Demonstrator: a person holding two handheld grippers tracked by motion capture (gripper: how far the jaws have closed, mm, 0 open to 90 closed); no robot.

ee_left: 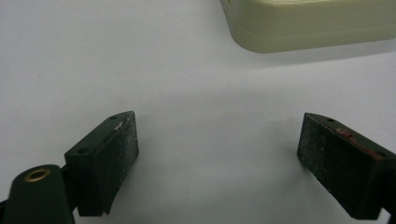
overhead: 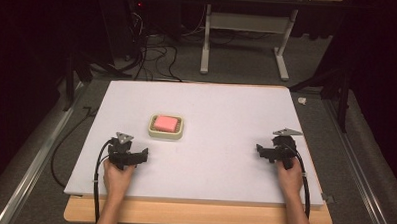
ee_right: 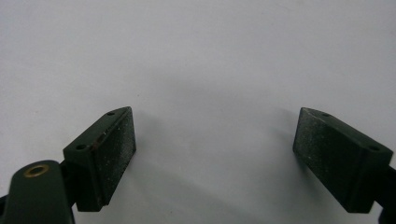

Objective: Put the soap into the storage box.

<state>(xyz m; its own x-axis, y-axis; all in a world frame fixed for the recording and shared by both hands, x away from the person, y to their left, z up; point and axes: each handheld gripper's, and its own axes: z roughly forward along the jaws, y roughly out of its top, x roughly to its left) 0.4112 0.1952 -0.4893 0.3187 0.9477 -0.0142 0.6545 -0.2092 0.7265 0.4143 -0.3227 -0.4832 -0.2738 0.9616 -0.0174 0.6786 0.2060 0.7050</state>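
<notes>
Both tools rest apart on the white tabletop (overhead: pixel 210 157), holding nothing.
The left tool (overhead: pixel 135 157) sits near the cream dish (overhead: pixel 166 127) with its pink block (overhead: pixel 165 123), jaws spread wide; the right tool (overhead: pixel 267 152), jaws equally spread, lies well apart at the right.

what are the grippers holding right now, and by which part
Nothing. The left gripper and right gripper both stand open over the bare white table, and the pink block sits untouched in its cream dish.
</notes>
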